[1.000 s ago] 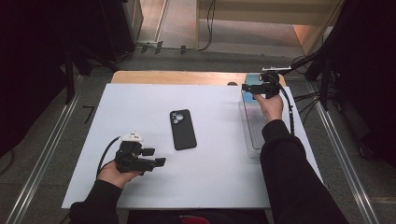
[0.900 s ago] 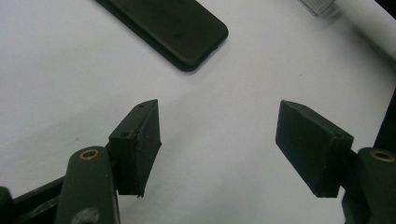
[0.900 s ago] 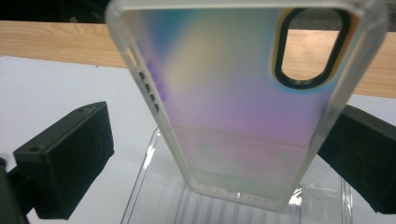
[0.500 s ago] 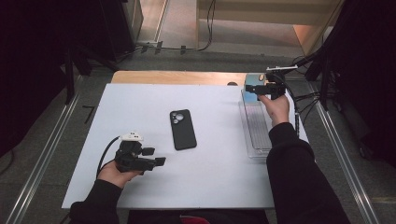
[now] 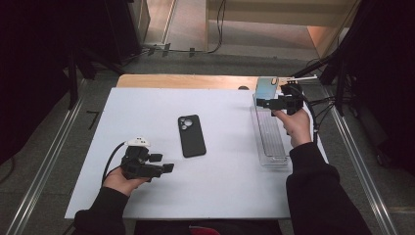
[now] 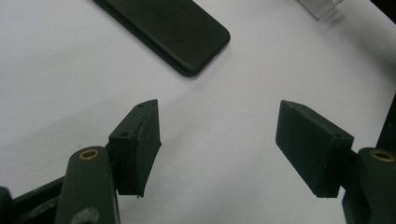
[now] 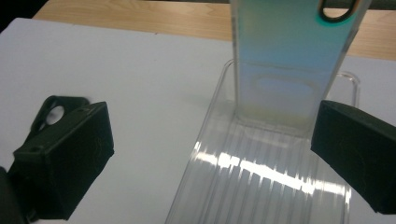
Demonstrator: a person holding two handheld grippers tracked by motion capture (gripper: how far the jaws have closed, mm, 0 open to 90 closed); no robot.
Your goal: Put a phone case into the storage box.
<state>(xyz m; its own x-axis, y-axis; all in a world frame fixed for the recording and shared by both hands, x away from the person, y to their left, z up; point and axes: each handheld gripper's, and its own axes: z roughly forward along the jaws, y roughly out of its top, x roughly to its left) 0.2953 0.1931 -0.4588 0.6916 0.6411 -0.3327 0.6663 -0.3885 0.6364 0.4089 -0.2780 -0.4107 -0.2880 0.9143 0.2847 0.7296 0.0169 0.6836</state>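
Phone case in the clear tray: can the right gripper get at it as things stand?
Probably yes. The right gripper is open, the phone case stands upright just ahead in the clear tray, nothing between.

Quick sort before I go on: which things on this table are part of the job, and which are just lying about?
In the job:
- iridescent phone case, standing at the far end of the clear ribbed tray
- right gripper, open, jaws toward the case
- black phone, lying mid-table

Lying about:
- left gripper, open over the bare white tabletop
- cables on the floor
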